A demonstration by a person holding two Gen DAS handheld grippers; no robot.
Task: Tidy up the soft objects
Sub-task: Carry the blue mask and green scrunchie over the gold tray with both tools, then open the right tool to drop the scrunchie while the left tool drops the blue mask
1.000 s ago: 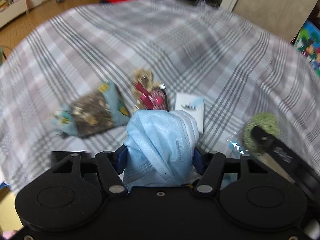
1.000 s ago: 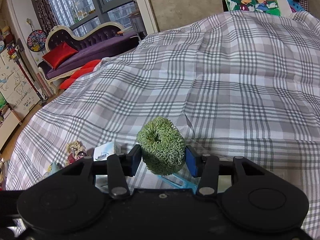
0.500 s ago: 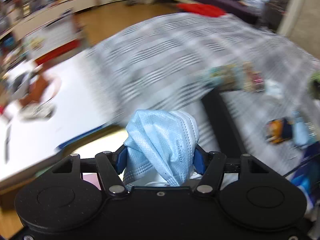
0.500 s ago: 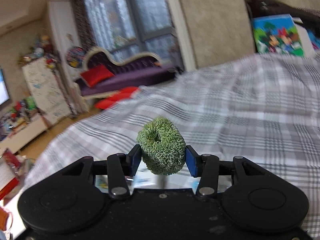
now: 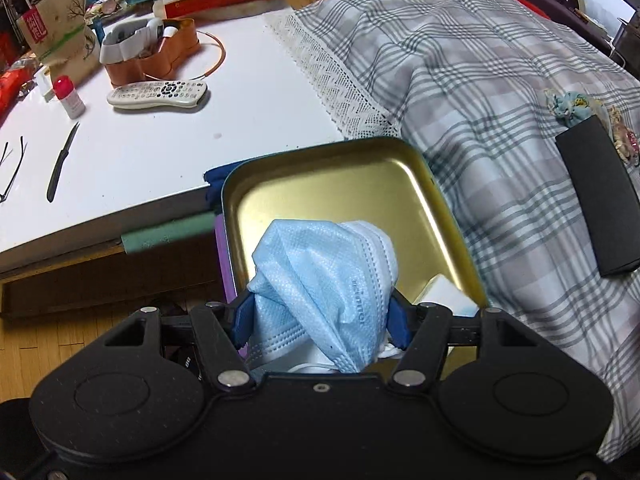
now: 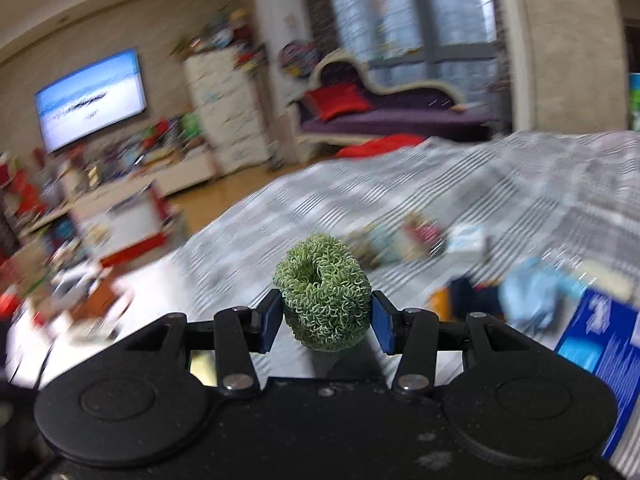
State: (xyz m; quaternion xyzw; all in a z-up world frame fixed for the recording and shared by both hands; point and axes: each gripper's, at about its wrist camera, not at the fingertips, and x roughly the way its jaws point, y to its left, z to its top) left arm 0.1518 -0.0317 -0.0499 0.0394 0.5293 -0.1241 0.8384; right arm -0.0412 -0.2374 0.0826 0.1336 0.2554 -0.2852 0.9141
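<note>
- Clamped from both sides, the blue face mask [image 5: 324,292] sits crumpled between the jaws of the left gripper [image 5: 322,322] at the lower middle of the left wrist view; its blue pads [image 5: 244,320] press into the folds.
- Behind the mask, at the centre of the frame, lies an open gold tin [image 5: 340,184] with rounded corners. A small white and blue packet [image 5: 444,292] rests in the tin's lower right corner.
- To the right, a grey plaid blanket [image 5: 480,92] fills the frame, its lace edge running along a white table [image 5: 168,148] at the upper left.
- On the blanket at the far right lie a black flat bar [image 5: 600,196] and, just above it, a small blue patterned cloth item [image 5: 570,106].
- On the table sit a white remote control [image 5: 158,94], an orange box [image 5: 152,50], a small red-capped bottle [image 5: 69,96] and a dark knife [image 5: 60,162].
- In the right wrist view, the right gripper [image 6: 325,320] holds a green curly scrunchie [image 6: 324,308] between its blue pads [image 6: 272,320], at the lower middle of the frame, above the blanket.
- Everything behind it is blurred: a lit screen [image 6: 90,98] at the upper left, a purple sofa [image 6: 384,112] with a red cushion at the upper middle, and plaid fabric across the right side with small items too smeared to name.
</note>
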